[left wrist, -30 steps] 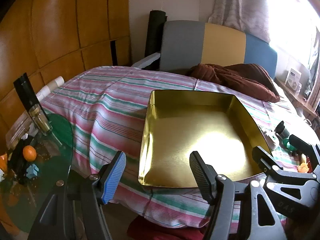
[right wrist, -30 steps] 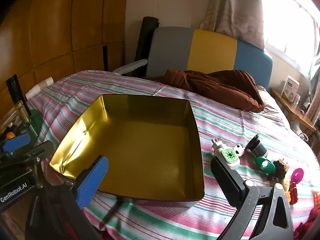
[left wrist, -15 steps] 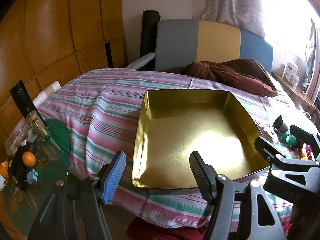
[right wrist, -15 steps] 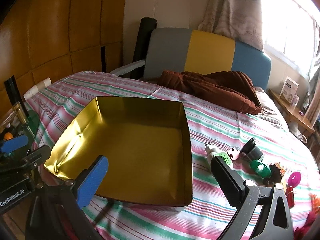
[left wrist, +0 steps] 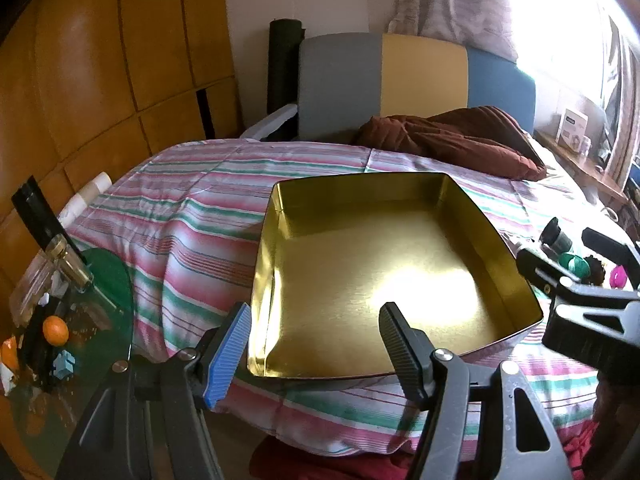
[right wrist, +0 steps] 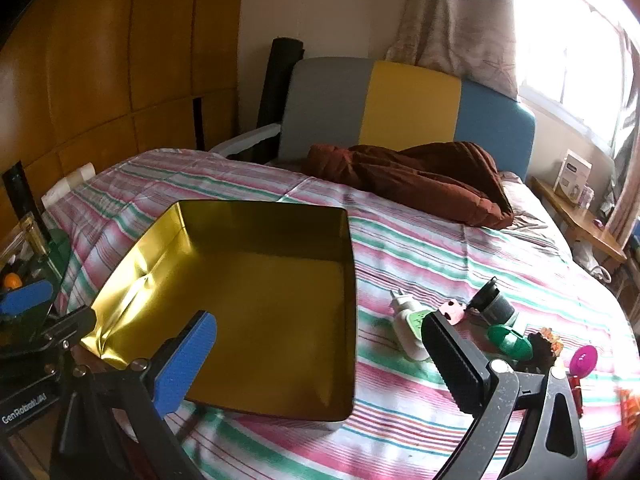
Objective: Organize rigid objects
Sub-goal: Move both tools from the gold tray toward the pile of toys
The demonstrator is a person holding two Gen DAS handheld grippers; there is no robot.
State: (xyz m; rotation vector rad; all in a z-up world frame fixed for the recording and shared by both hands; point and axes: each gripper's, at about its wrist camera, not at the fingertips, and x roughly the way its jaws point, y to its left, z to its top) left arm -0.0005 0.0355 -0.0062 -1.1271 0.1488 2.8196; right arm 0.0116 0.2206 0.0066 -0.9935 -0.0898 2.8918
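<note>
Tin (right wrist: pixel 256 312) sits further left in the right wrist view than earlier; left gripper (left wrist: pixel 316 344) and right gripper (right wrist: pixel 320 352) gape wide, empty

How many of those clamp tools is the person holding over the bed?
2. The left hand-held gripper hovers at the near edge of the gold tin; the right hand-held gripper is beside it, near the small items on the bedspread.
</note>
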